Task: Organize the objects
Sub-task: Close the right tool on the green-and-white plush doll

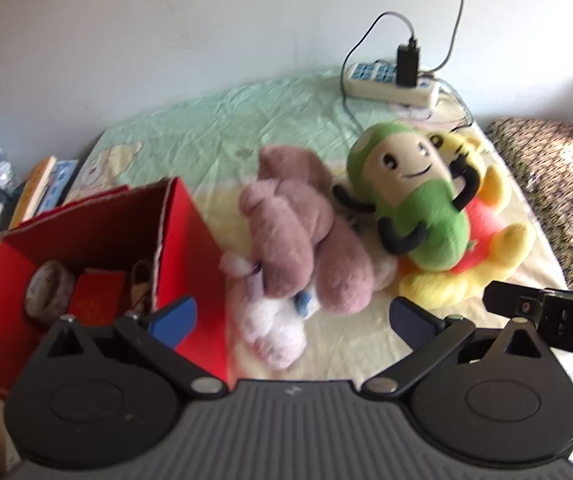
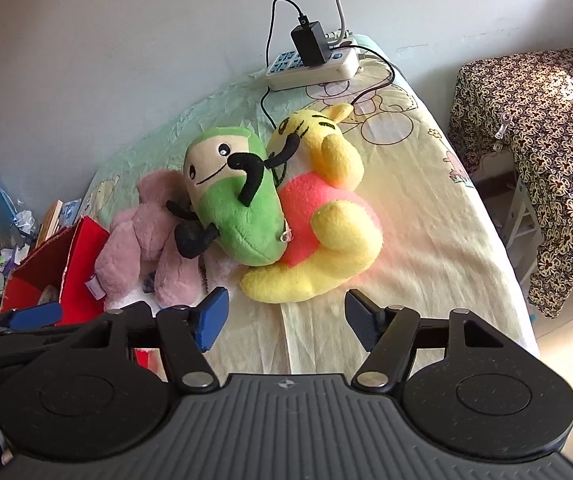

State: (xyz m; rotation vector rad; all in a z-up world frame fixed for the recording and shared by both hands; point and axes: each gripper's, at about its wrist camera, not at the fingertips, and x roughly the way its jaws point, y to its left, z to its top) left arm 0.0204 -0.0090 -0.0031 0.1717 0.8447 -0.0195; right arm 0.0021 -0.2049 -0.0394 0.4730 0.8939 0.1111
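Left wrist view:
Left gripper (image 1: 292,322): we see its jaws spread wide, nothing between them.
Red box (image 1: 190,248): ahead and left of us, open-topped; inside we see a tape roll (image 1: 48,292) and a red packet (image 1: 96,296).
Pink plush (image 1: 302,236): straight ahead, beside the box.

Right wrist view:
Right gripper (image 2: 286,320): jaws apart, empty.
Green plush (image 2: 238,208): ahead of us, leaning on the yellow plush (image 2: 326,240).
Power strip (image 2: 314,68): far ahead.

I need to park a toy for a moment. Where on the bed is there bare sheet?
Free: the yellow sheet right of the yellow toy to the bed's edge, and the green strip along the wall behind the pink toy. Crowded: the pile around the green toy, the red box and the power strip corner.
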